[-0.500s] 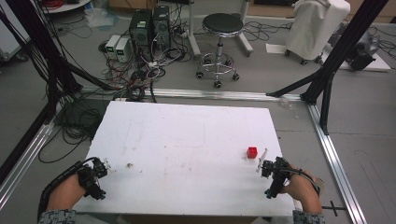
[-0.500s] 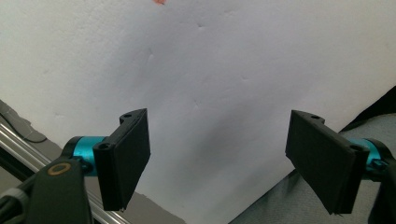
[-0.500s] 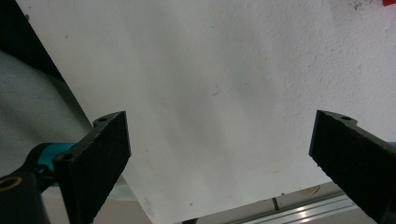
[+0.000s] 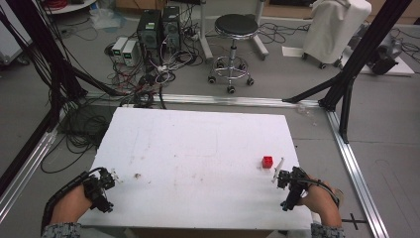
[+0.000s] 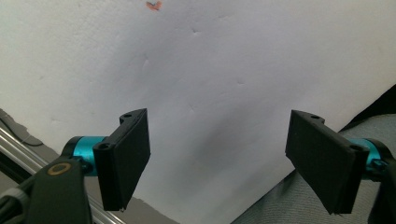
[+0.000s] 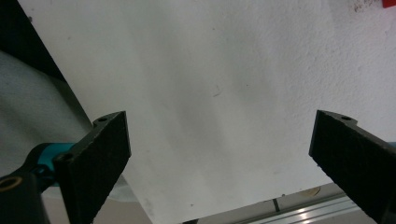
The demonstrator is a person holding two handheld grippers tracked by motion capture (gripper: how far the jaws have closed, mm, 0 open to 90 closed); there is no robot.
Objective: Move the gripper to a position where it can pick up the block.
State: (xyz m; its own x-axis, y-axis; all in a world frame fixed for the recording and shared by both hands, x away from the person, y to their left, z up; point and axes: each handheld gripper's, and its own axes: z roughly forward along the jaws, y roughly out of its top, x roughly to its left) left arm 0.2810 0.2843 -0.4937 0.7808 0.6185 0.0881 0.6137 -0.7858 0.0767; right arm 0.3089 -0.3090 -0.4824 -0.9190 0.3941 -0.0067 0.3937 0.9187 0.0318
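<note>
A small red block (image 4: 267, 161) sits on the white table (image 4: 198, 148) near its right side. Its corner shows at the top right of the right gripper view as a red block (image 6: 390, 3). My right gripper (image 4: 288, 190) rests at the table's front right corner, just in front of the block, open with nothing between its jaws (image 6: 219, 158). My left gripper (image 4: 101, 188) lies at the front left edge, open and empty (image 5: 217, 158). A small brownish speck (image 4: 137, 175) lies to its right, seen as a speck (image 5: 153, 5) in the left gripper view.
Aluminium frame rails (image 4: 356, 163) run beside the table. Beyond the far edge stand a black stool (image 4: 235, 29), computer boxes (image 4: 158, 27) and tangled cables (image 4: 143, 84) on the floor. A white covered object (image 4: 334, 27) stands at the back right.
</note>
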